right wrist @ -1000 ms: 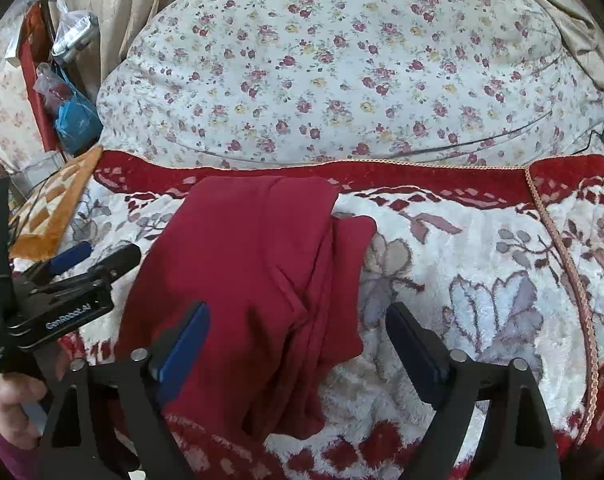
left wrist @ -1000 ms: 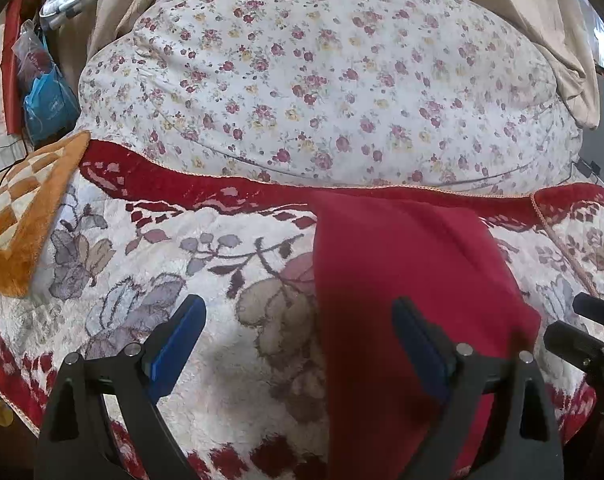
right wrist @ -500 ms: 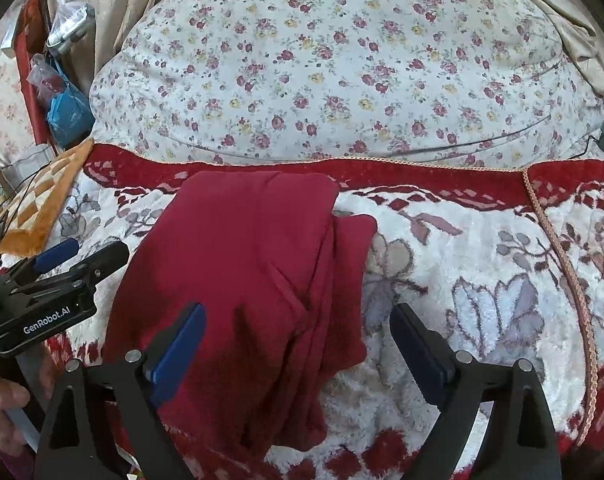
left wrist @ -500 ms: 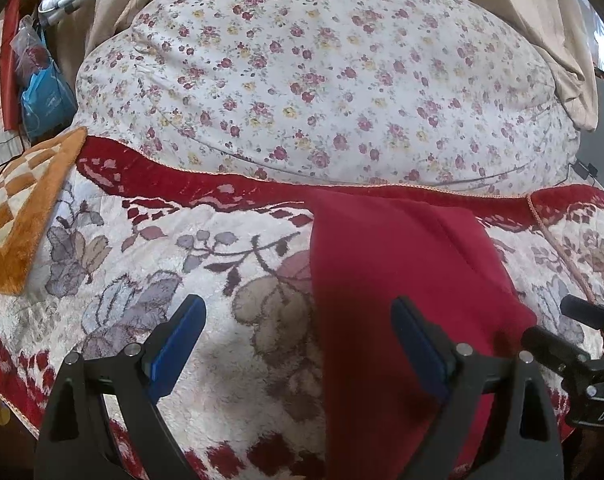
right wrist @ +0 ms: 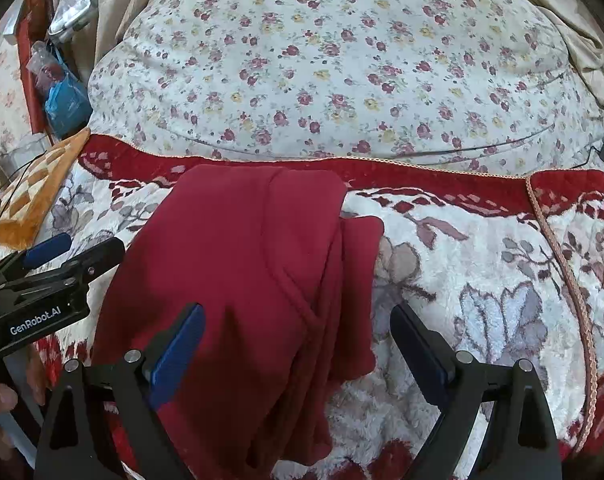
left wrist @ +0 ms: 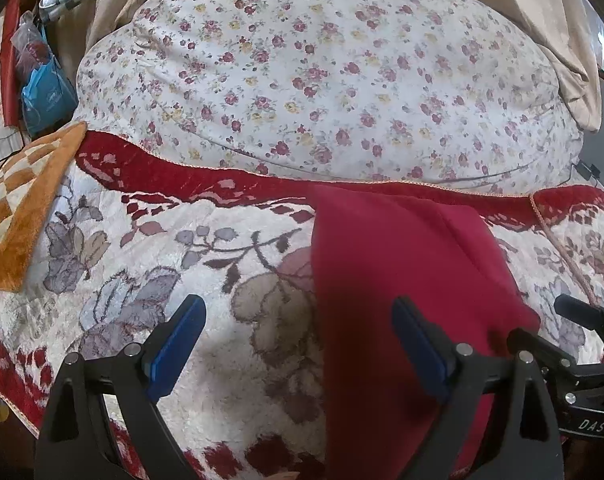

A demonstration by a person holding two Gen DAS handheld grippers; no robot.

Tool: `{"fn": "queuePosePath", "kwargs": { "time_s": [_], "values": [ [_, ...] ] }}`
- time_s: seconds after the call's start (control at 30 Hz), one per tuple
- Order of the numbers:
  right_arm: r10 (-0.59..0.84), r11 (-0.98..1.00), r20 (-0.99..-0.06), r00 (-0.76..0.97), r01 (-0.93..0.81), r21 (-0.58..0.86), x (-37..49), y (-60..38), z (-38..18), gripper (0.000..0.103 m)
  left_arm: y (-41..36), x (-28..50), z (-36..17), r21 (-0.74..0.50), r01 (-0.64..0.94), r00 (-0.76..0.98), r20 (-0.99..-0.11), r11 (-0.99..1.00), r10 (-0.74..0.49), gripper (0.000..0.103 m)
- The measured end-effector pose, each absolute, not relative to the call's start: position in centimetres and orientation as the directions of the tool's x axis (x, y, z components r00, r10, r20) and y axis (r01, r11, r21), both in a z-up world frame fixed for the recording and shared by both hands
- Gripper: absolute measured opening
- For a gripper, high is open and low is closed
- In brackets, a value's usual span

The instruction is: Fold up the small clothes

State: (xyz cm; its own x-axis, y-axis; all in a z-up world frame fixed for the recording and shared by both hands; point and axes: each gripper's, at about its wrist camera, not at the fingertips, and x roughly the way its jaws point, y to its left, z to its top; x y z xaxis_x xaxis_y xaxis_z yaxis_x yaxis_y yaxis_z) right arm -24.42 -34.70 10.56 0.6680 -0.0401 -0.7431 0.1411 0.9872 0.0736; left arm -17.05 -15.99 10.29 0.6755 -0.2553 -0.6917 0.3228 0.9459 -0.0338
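Barely anything has shifted since a second ago: both grippers hover where they were, and the red garment lies as before.

Biggest thing up top, one floral quilt bundle (left wrist: 341, 80) fills the upper half of both views. Below it, one plush flowered blanket (left wrist: 150, 248) with a red border covers the bed. On that, one folded red garment (right wrist: 242, 264) runs lengthwise from the lower centre of the right wrist view up toward the border, its narrow end pointing at the bundle, folded layers stacked along its right edge.

One orange checked mat (left wrist: 18, 208) sits at the left edge, and blue bags hang upper left.

Two grippers: left gripper (left wrist: 298, 344) wide, straddling the garment's left edge, nothing pinched. Right gripper (right wrist: 298, 344) wide too, over the garment's near end, empty.
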Motion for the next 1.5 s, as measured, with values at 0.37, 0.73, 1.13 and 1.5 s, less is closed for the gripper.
{"fn": "queuePosePath", "kwargs": {
  "time_s": [0.37, 0.73, 1.13, 1.5],
  "values": [
    [-0.042, 0.984, -0.755, 0.655, 0.158, 0.082, -24.37, -34.93, 10.05, 0.096, -16.08, -16.9, 10.27, -0.019, 0.298, 0.69, -0.686, 0.954, -0.23, 0.093],
    [-0.041, 0.987, -0.756, 0.654, 0.146, 0.073, -24.14, -34.4, 9.97, 0.096, -16.18, -16.81, 10.13, -0.016, 0.292, 0.687, -0.692, 0.956, -0.222, 0.093],
    [-0.042, 0.986, -0.759, 0.65, 0.148, 0.072, -23.91, -34.45, 9.82, 0.096, -16.16, -16.81, 10.1, -0.014, 0.292, 0.687, -0.693, 0.956, -0.219, 0.093],
    [-0.041, 0.988, -0.762, 0.646, 0.142, 0.068, -23.86, -34.16, 9.7, 0.096, -16.18, -16.77, 10.15, -0.013, 0.293, 0.685, -0.695, 0.956, -0.219, 0.093]
  ]
}}
